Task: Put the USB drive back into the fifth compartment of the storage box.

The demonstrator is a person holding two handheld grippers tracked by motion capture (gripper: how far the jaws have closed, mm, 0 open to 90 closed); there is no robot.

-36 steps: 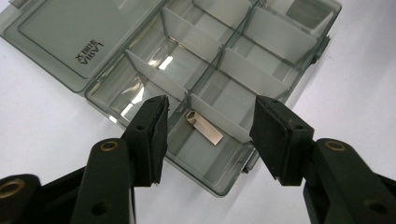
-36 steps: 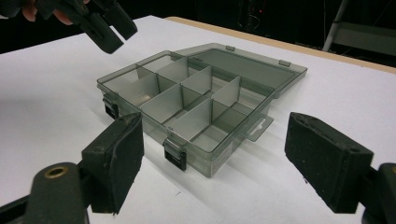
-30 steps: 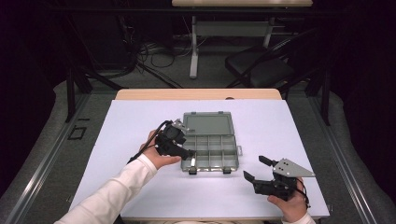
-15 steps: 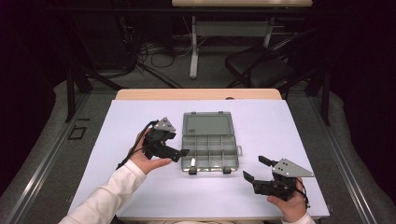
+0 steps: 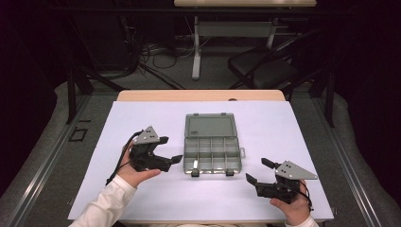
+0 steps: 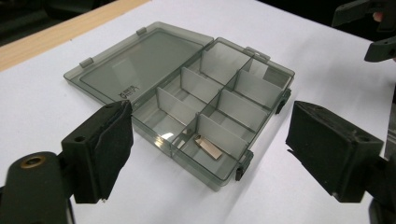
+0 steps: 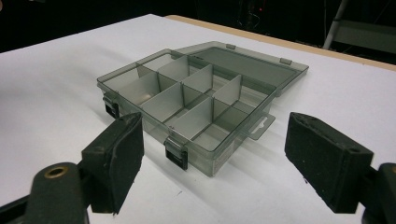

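On the white table cover [image 5: 293, 127], near its middle, lies a smoke-grey compartment box [image 5: 211, 156] with its lid [image 5: 210, 126] thrown fully open and lying flat on the far side of the tray. Dividers split the tray into small cells. In the cell at the near left corner of the box, next to the left of its two black front latches [image 5: 194, 173], rests a small silvery metal piece [image 6: 207, 146], seen lying flat at a slant in the left gripper view.

Just left of the box, apart from it, the left gripper [image 5: 171, 150] is held in the person's left hand [image 5: 135, 175], its jaws pointing toward the tray's left side. Its jaws have just been opening and now stand wide, with nothing between the pads; the left gripper view looks between them at the box beyond.

To the right of the box and nearer the person, well clear of its near right corner, the right gripper [image 5: 256, 171] sits in the right hand [image 5: 293, 208], close to the near edge of the table cover. Its jaws are also spread wide and empty, aimed back toward the box, whose latched front wall and right-hand hang tab [image 7: 259, 127] show between them in the right gripper view.
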